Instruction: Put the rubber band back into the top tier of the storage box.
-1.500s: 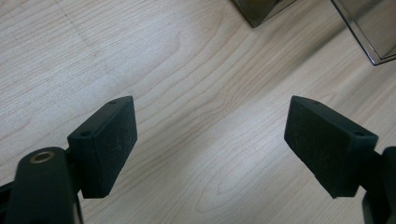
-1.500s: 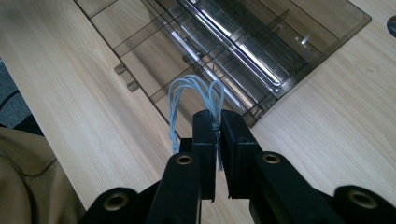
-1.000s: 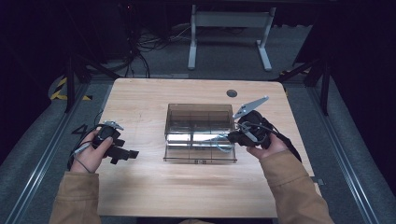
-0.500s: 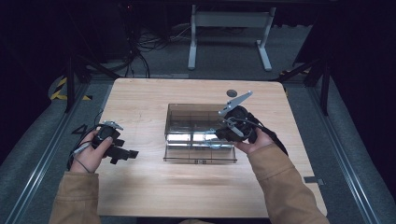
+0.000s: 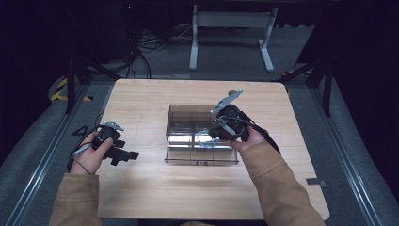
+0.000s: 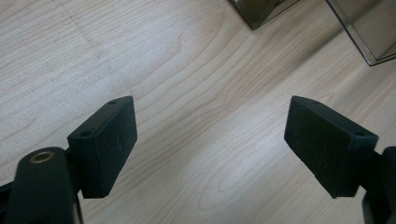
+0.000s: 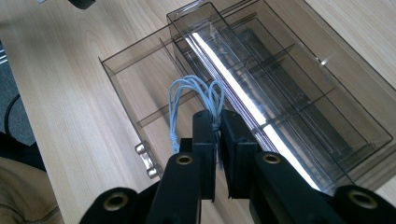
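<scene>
Hovering over the clear organizer box [image 5: 188,123], right gripper [image 7: 217,122] clamped on coiled wire [image 7: 196,91], left gripper [image 6: 210,140] wide open, low over table [image 6: 187,70].

The pale wood-grain tabletop [image 5: 141,99] at the centre of the frame is light beige with fine darker streaks. On it sits the smoke-tinted clear plastic drawer box [image 5: 188,115], grey-brown, with a bright white glare band across its middle. The bundle of thin looped wire [image 7: 196,91] is pale blue-white. Both the black left tool [image 5: 123,155] and the black right tool [image 5: 210,137] are matt black, with brass-coloured rivets; the right carries a grey plate. The sleeves [image 5: 75,200] are tan. At the left edge, yellow-and-black hazard stripes [image 5: 61,92] mark the grey floor.
</scene>
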### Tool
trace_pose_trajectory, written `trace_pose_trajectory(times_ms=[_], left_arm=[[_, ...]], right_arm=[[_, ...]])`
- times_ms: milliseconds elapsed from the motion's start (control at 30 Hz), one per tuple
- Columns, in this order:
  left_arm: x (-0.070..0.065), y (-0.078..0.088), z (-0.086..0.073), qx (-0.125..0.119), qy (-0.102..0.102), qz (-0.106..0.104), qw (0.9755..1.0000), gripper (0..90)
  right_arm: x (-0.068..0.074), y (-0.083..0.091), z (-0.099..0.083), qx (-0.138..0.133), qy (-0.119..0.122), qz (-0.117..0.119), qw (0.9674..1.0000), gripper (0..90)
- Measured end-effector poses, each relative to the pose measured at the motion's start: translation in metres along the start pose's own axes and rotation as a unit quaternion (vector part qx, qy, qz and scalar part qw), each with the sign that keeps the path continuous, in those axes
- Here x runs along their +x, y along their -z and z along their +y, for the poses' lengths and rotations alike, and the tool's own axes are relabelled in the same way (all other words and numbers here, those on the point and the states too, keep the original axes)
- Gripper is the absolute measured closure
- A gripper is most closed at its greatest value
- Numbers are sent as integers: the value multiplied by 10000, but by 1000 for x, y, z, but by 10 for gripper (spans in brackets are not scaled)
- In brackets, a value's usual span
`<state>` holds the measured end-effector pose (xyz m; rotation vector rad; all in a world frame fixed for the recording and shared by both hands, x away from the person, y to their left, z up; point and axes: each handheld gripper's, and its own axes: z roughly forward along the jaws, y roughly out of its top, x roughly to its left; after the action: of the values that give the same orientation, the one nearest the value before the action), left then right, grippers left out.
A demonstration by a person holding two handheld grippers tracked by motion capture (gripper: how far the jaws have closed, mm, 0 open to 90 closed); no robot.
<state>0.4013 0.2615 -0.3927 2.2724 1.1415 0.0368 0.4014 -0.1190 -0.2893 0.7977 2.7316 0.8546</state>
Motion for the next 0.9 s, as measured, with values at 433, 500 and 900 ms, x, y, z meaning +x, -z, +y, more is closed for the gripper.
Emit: trace_pose_trajectory(times_ms=[433,500,900], left_arm=[[1,1,-1,-28,7,11,10000,179],[1,1,-1,-23,4,9,10000,179],[1,0,0,2,1,4,10000,179]], right_arm=[[1,-22,11,132,41,187,9997,850],[2,-25,11,175,60,212,9996,850],[2,-39,1,384,-27,300,9988,849]])
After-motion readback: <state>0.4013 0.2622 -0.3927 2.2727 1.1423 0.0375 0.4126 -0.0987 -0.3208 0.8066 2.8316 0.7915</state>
